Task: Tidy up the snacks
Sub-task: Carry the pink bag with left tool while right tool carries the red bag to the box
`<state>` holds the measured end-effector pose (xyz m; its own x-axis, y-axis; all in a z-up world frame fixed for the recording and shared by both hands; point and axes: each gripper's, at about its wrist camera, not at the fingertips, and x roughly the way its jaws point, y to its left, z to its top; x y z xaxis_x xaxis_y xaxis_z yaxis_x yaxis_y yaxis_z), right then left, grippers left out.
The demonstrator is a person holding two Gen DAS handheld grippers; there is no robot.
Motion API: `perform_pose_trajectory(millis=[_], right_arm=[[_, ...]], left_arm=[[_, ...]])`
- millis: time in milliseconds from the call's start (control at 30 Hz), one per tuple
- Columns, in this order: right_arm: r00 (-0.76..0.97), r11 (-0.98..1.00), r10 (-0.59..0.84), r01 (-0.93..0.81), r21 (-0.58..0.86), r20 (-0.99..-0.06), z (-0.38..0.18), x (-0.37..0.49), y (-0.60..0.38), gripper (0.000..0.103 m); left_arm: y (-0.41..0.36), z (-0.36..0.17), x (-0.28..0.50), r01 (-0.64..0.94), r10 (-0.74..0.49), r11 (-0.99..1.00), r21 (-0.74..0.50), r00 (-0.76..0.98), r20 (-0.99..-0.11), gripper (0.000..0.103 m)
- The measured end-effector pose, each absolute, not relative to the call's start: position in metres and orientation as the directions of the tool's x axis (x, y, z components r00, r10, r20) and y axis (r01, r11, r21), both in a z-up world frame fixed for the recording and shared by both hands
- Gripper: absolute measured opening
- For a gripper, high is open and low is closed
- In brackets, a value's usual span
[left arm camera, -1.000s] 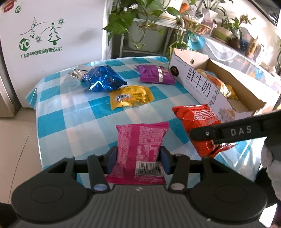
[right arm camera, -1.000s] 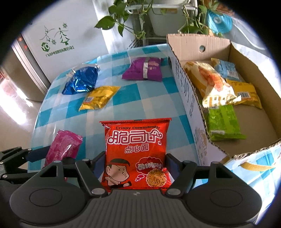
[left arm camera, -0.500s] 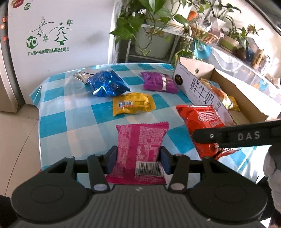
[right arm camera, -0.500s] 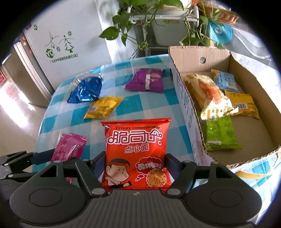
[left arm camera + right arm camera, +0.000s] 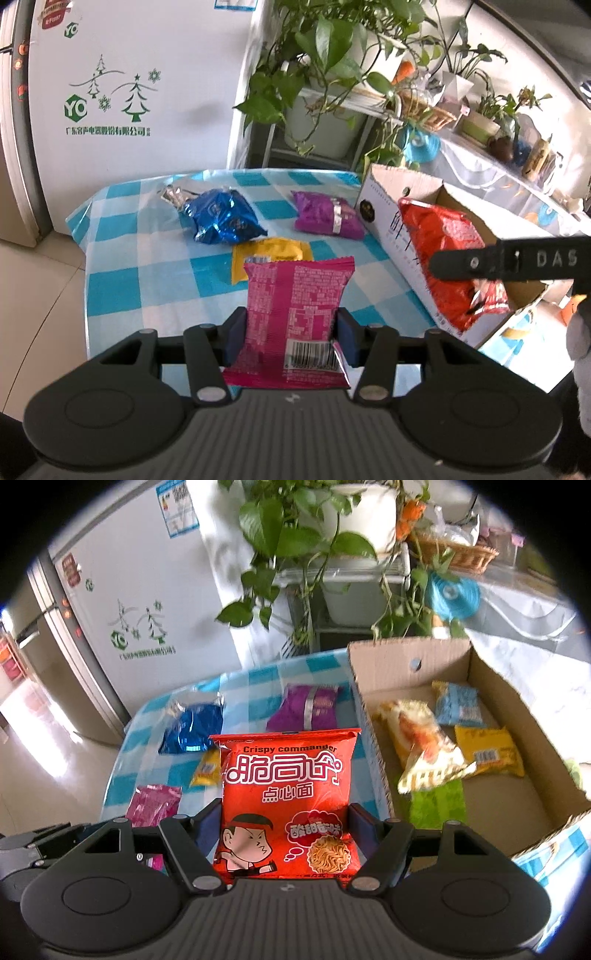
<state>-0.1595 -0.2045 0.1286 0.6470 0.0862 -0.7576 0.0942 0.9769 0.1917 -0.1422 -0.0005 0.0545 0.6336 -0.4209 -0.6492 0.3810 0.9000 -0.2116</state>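
Both grippers are clamped on packets, left gripper [image 5: 290, 334] on the pink pack [image 5: 293, 314] and right gripper [image 5: 282, 829] on the red pack [image 5: 288, 797], so I'd swing red toward 2 o'clock, clear the box [image 5: 373, 768] wall, then let go low.

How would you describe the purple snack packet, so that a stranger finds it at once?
Start at the open cardboard box on the blue-checked tablecloth. Just left of its far corner lies the purple packet, flat on the cloth. It alone is purple with a silver band; the blue packet and yellow packet lie further left.

Box [image 5: 373, 768] right of table [image 5: 258, 679]; packets [image 5: 421, 746] inside.
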Motion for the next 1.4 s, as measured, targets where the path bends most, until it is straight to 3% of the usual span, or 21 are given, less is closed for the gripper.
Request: perform_pose_trajectory(millis=[567,1400], right_arm=[[0.718,0.97,0.006,0.165,0.179,-0.696,0.164,-0.156,-0.263,0.077],[0.718,0.875,-0.16,0.421,0.238,-0.678,0.168,-0.156,-0.345,0.077]], left_arm=[[-0.026,0.077,-0.136,0.426,-0.47,0.875,-0.229,0.64,-0.608,0.05],[-0.175,0.092,-0.112,0.588,-0.646,0.744,-0.316,0.517,-0.561,0.05]])
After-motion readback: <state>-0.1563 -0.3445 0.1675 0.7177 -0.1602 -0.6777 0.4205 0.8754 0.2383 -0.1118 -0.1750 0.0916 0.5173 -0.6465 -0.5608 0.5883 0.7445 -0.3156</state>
